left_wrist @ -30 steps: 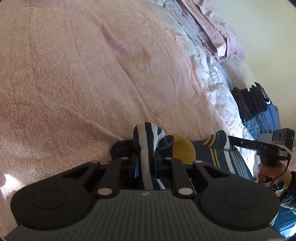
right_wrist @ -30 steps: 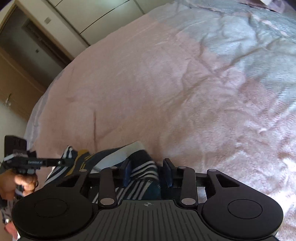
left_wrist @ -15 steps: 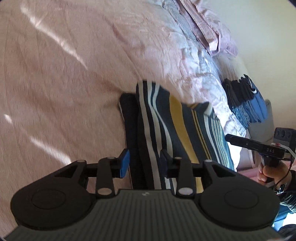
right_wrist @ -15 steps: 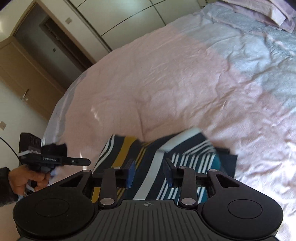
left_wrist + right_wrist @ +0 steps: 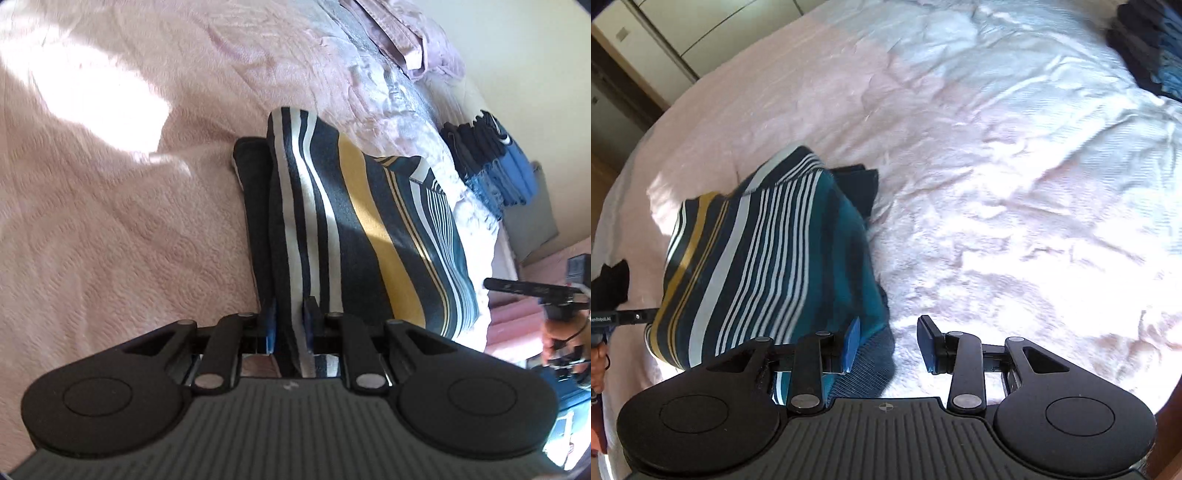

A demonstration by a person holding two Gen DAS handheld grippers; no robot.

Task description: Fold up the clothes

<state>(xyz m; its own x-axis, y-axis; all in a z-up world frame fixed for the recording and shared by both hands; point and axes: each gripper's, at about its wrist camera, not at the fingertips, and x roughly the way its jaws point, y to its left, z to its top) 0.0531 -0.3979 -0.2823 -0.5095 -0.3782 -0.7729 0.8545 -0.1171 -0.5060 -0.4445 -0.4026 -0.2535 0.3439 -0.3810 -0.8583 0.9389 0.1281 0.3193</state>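
Note:
A folded striped garment (image 5: 354,221), navy, white and mustard with a teal end (image 5: 768,266), lies on the pink bedspread (image 5: 110,221). My left gripper (image 5: 290,325) is shut on the garment's near edge, and a white-and-navy fold runs up between its fingers. My right gripper (image 5: 890,343) stands open at the teal end. Its left finger (image 5: 851,341) rests against the cloth and its right finger is over bare bedspread (image 5: 1015,221). In the left wrist view the right gripper (image 5: 535,291) shows at the far right, held by a hand.
A stack of folded dark and blue clothes (image 5: 487,162) sits near the bed's far edge, also top right in the right wrist view (image 5: 1148,44). Pink pillows (image 5: 399,33) lie at the head. Wardrobe doors (image 5: 683,37) stand beyond the bed.
Both grippers carried the garment, laid it flat and opened. Since then the left has shut on its near edge, and the right has opened wider and shifted right.

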